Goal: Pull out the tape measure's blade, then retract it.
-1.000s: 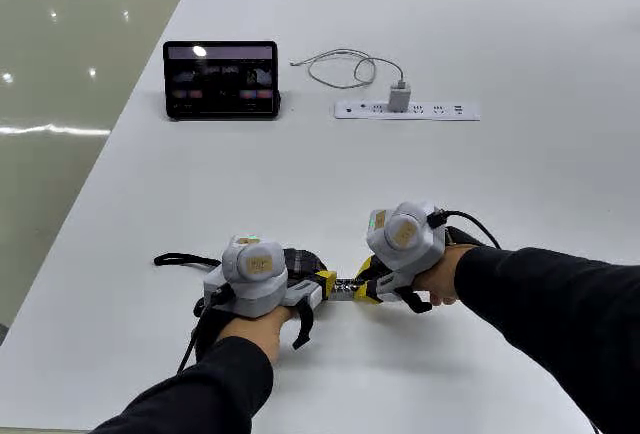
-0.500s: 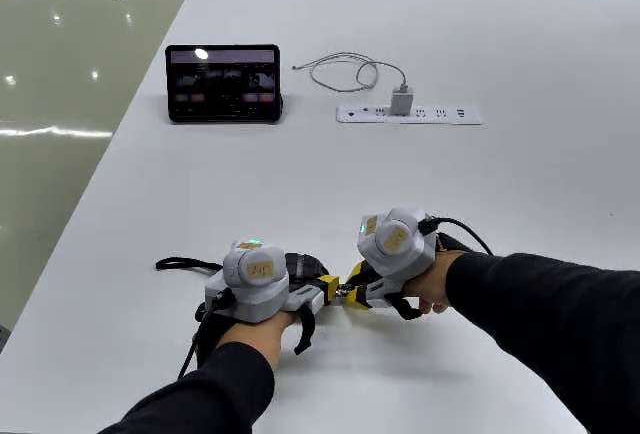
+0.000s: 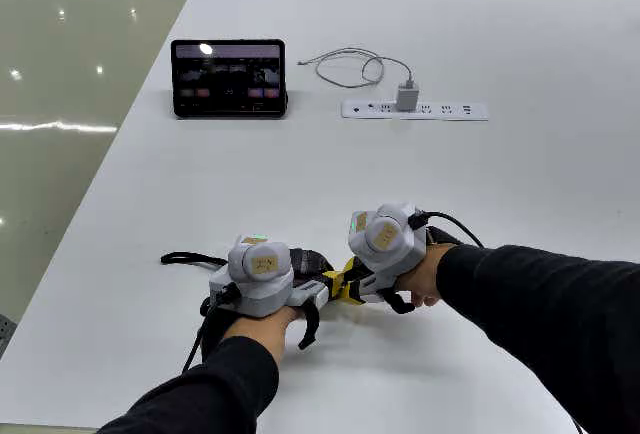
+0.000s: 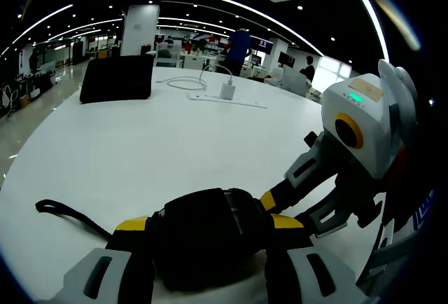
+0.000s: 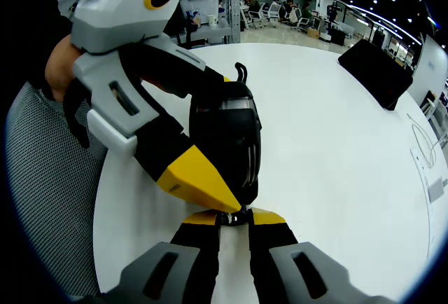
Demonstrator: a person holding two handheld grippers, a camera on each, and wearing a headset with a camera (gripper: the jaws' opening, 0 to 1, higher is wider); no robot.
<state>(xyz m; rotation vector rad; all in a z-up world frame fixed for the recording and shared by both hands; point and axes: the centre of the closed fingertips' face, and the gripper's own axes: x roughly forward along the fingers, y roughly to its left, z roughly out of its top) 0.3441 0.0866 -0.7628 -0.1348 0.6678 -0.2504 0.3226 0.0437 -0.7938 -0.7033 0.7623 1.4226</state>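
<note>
Surface: a broad white table (image 3: 480, 204) in an open hall, bare but for a tablet (image 3: 229, 77) and a power strip (image 3: 415, 110) in the upper part of the head view; item: the tape measure (image 3: 308, 262), black case, lying on the table at lower centre of that view, its wrist strap (image 3: 185, 258) trailing to the left; left gripper (image 4: 210, 223): jaws clamped on the flanks of the case, one yellow tip on each side; right gripper (image 5: 236, 217): jaws nearly together, pinching the small metal blade tip (image 5: 239, 214) right at the mouth of the case, so I judge the blade almost fully housed; handling, by my estimate: the case rigid, fairly dense, rubbery enough to grip well on its broad sides; the blade thin, springy steel, prone to buckle if bent and to snap home under its spring; the tip small and slick, best held squarely across the hook; any release should be guided, not let fly.
</note>
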